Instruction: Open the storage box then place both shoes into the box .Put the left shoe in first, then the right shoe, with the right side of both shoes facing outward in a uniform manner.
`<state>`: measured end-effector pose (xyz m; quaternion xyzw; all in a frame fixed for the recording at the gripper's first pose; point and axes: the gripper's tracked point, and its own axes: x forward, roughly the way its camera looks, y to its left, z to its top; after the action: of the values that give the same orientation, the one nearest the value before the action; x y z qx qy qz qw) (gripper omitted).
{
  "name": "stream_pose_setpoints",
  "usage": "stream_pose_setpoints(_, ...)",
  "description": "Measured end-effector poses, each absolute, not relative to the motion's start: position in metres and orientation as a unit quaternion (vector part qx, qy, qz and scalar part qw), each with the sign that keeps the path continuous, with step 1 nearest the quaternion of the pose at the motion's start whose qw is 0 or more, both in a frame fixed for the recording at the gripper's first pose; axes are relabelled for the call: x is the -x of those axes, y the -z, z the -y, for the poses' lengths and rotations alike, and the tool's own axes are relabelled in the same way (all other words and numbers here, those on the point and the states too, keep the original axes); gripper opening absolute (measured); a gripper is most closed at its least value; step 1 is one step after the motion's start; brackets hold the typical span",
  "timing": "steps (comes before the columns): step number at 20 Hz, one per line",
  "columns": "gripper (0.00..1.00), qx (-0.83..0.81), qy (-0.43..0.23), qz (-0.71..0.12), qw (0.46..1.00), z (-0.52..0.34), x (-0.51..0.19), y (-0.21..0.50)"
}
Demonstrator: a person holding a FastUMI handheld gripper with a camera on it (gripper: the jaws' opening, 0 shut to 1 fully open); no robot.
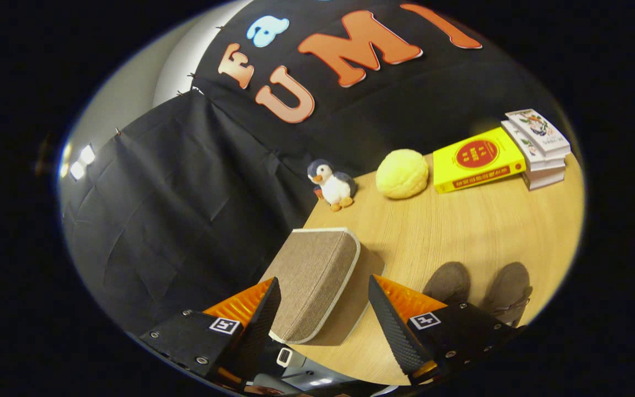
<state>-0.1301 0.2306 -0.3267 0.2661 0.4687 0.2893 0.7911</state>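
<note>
The storage box [315,281], a woven beige case with a pale trim, sits closed at the desk's [461,231] near left edge, between the spread fingers of the gripper [323,309], which grasps nothing. The two shoes [480,289] stand side by side just beyond the right finger. Toward the far edge sit a plush penguin [331,184], a yellow ball-shaped toy [403,173] and a stack of books [507,154].

Beige woven storage box [313,278], brown shoes [480,286].
</note>
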Motion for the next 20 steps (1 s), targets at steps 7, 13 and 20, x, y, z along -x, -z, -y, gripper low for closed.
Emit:
stream_pose_setpoints(7,0.96,-0.32,-0.338,-0.537,0.704,-0.276,0.166,0.368)
stream_pose_setpoints(13,0.96,-0.352,-0.338,-0.571,0.66,-0.306,0.178,0.409)
stream_pose_setpoints(20,0.93,-0.437,-0.333,-0.566,0.614,-0.329,0.182,0.403)
